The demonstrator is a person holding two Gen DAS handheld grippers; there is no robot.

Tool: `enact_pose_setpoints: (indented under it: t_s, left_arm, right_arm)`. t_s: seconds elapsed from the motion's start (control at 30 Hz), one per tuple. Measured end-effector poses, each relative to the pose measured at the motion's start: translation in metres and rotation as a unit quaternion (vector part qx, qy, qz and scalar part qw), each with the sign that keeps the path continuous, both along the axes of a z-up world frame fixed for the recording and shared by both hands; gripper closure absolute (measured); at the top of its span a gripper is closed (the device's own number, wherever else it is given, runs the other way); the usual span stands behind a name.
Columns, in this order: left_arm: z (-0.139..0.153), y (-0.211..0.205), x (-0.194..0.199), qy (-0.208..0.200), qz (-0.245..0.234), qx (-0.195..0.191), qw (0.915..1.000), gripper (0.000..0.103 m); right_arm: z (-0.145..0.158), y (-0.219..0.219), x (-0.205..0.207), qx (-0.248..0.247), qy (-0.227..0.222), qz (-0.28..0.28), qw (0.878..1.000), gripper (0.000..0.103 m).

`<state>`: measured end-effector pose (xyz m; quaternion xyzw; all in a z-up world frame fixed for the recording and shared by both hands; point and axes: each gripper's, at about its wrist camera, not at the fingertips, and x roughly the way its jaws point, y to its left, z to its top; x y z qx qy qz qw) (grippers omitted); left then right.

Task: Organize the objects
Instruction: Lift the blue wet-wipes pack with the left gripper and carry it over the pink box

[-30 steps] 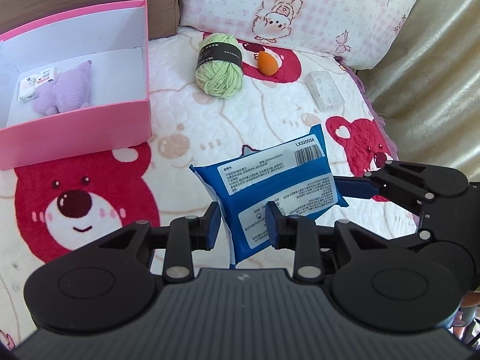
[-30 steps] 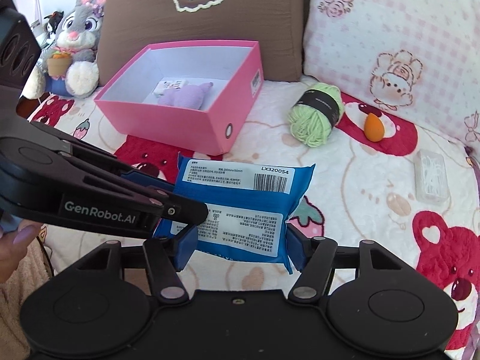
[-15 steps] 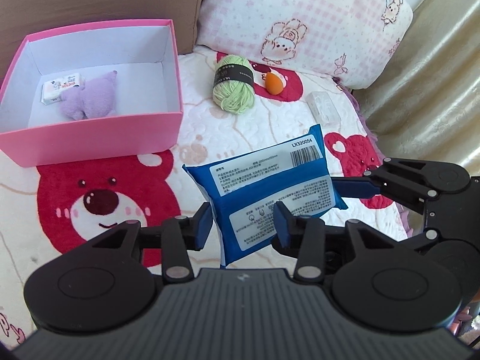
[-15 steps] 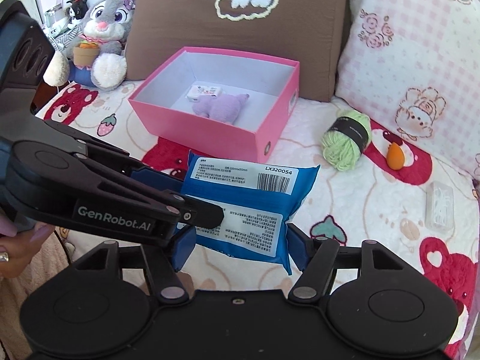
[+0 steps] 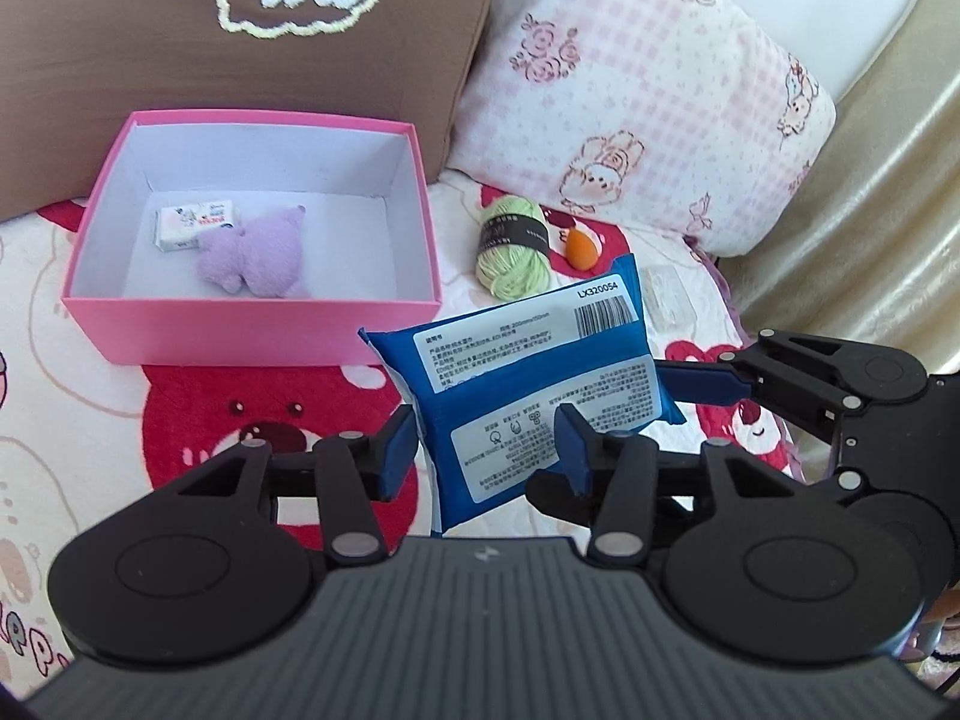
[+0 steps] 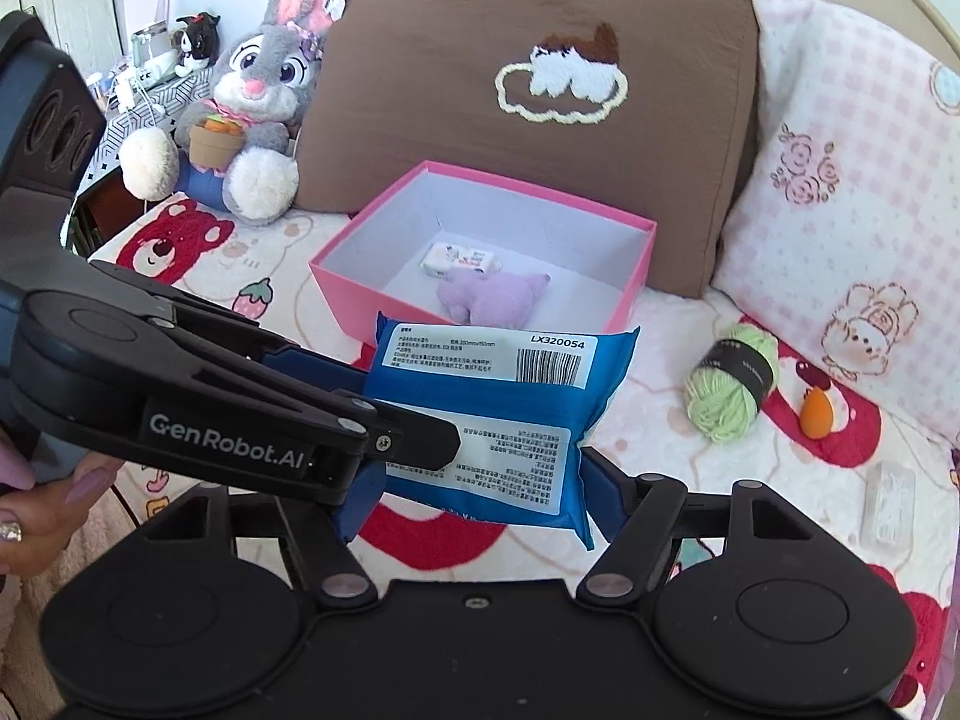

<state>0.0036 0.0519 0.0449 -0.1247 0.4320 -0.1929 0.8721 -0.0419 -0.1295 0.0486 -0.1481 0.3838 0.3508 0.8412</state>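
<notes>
Blue wipes pack lifted, nearing the pink box

Both claws have been widening: left claw slackened around the blue wipes pack, right claw carrying it above the bed, short of the pink box.

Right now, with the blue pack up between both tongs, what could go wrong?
The left tongs and right tongs have just been opening with the pack between them, so it could drop short of the box. It's wide, and may land on the plush or catch the rim.
</notes>
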Motion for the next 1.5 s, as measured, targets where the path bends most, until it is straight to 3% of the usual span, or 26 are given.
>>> enact_pose_setpoints:
  t_s: [0.23,0.47,0.6,0.7,0.77,1.0,1.13,1.37,1.5]
  left_arm:
    - [0.012,0.019,0.013,-0.007,0.017,-0.010,0.9998,0.055]
    - [0.042,0.031,0.043,-0.022,0.035,-0.012,0.9991,0.055]
    - [0.053,0.040,0.058,-0.026,0.045,-0.020,0.9984,0.055]
    - [0.056,0.046,0.067,-0.031,0.053,-0.030,0.9977,0.056]
    - [0.056,0.050,0.072,-0.034,0.059,-0.034,0.9971,0.063]
    - [0.044,0.058,0.090,-0.033,0.064,-0.051,0.9961,0.064]
    - [0.034,0.071,0.096,-0.042,0.082,-0.042,0.9949,0.063]
    - [0.008,0.098,0.117,-0.032,0.102,-0.047,0.9931,0.064]
    - [-0.008,0.105,0.127,-0.016,0.117,-0.041,0.9922,0.064]
  right_arm:
    - [0.010,0.021,0.007,-0.003,-0.029,0.009,1.000,0.028]
    - [0.045,0.043,0.031,-0.020,-0.065,0.028,0.997,0.028]
    - [0.058,0.055,0.046,-0.022,-0.063,0.031,0.997,0.028]
    - [0.061,0.063,0.058,-0.025,-0.053,0.030,0.998,0.028]
    - [0.059,0.069,0.065,-0.041,-0.046,0.025,0.998,0.029]
    - [0.066,0.089,0.088,-0.081,-0.064,0.043,0.994,0.029]
    - [0.054,0.098,0.100,-0.061,-0.051,0.052,0.996,0.032]
    - [0.019,0.111,0.136,-0.027,0.027,0.019,0.999,0.055]
    - [0.004,0.123,0.153,-0.021,0.057,0.010,0.998,0.057]
